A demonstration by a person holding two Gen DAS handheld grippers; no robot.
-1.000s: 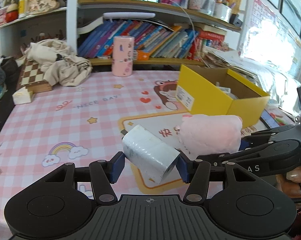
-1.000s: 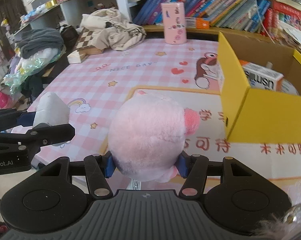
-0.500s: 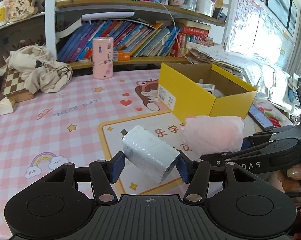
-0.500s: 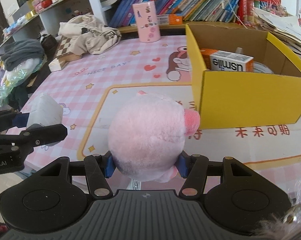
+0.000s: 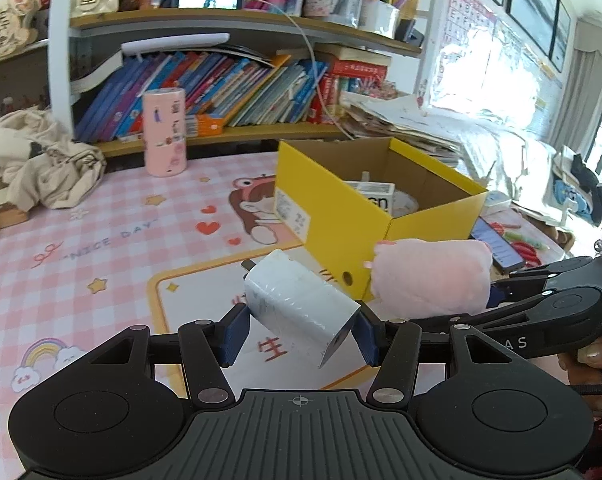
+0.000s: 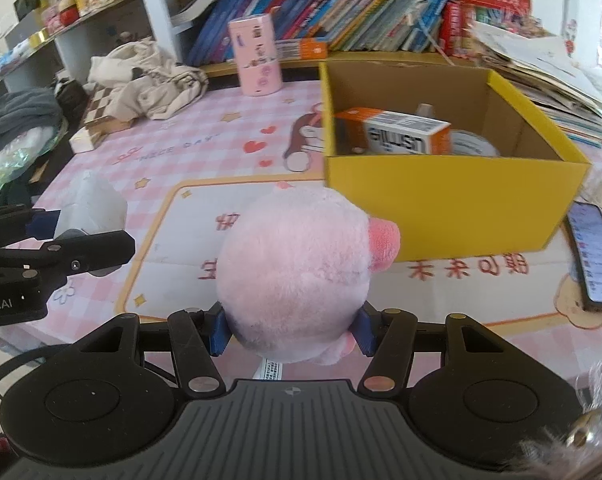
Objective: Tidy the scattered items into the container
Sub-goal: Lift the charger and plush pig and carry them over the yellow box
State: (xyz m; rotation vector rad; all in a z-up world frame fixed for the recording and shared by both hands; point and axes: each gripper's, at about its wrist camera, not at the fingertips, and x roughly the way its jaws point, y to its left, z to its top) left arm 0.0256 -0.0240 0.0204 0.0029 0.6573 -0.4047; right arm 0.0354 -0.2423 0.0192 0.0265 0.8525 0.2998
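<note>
A white plug-in charger block [image 5: 301,312], wrapped in glossy film with a metal prong at its far end, is pinched between the blue pads of the left tool [image 5: 299,334] and held tilted above the bench [image 5: 101,248]. Just to its right, a round pink plush toy [image 6: 297,276] with a darker pink nub on one side is clamped in the right tool [image 6: 291,330], also lifted off the bench. Both hang in front of an open yellow cardboard box [image 6: 453,196]. Only the right wrist view looks down into the box, showing an orange and white carton [image 6: 393,136] and a round white lid [image 6: 473,146] inside, plus a phone [image 6: 593,256] lying to the box's right. The left wrist view instead shows a white label on the box's side wall and fingers [image 5: 593,354] gripping the right tool's handle. A pink cylinder [image 5: 165,132] stands by the bookshelf [image 5: 237,136] behind, beside crumpled beige cloth [image 5: 49,168].
</note>
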